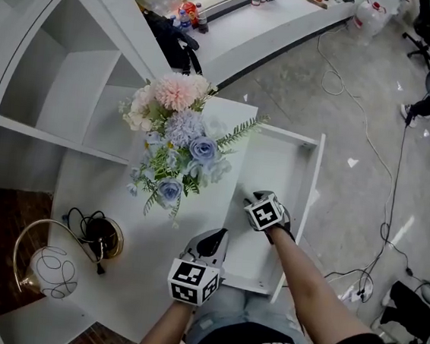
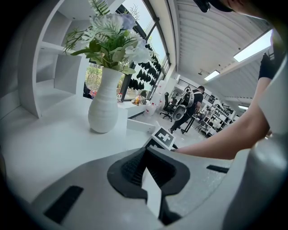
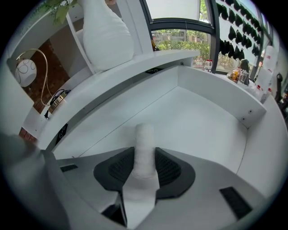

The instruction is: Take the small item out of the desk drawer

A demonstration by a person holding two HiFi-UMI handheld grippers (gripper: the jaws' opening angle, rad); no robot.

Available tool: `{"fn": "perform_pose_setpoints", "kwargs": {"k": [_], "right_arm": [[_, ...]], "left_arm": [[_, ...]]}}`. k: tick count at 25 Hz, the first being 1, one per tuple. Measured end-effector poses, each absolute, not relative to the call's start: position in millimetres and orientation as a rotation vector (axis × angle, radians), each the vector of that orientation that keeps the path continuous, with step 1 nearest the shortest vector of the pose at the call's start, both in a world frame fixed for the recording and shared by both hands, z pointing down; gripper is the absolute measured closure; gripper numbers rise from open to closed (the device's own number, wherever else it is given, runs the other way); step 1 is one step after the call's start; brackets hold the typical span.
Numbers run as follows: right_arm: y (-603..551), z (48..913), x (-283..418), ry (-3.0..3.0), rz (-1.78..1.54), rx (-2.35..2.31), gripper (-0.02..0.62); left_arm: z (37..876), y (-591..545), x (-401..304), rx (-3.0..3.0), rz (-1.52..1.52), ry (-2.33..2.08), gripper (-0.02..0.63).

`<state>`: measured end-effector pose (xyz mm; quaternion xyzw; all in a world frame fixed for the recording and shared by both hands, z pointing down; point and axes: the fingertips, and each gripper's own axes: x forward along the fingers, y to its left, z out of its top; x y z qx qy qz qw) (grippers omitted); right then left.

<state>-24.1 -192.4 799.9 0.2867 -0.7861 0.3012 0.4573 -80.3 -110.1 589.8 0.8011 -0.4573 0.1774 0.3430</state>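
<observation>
The white desk drawer (image 1: 297, 157) stands pulled out to the right of the desk top. My right gripper (image 1: 253, 200) reaches down into it. In the right gripper view its dark pads (image 3: 167, 167) press on both sides of a small white roll (image 3: 145, 141), which sticks out forward past the pads over the bare drawer floor (image 3: 198, 121). My left gripper (image 1: 212, 245) hovers over the desk's front edge beside the drawer; its jaws (image 2: 145, 170) are together with nothing between them. The roll is hidden in the head view.
A white vase of pastel flowers (image 1: 176, 144) stands on the desk top (image 1: 138, 251), close to the drawer's left side. A globe lamp (image 1: 52, 271) and a black corded object (image 1: 101, 236) sit at the desk's left. White shelves (image 1: 63, 90) rise behind. Cables lie on the floor (image 1: 381, 223) to the right.
</observation>
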Motion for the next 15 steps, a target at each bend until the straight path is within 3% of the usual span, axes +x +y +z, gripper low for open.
{"fn": "perform_pose_setpoints", "kwargs": {"k": [15], "right_arm": [[-176,784,-13,-1.924,0.768,0.710,0.457]], "left_arm": [[582,-102,-75,2.105,0.475,-1.200,0.600]]}}
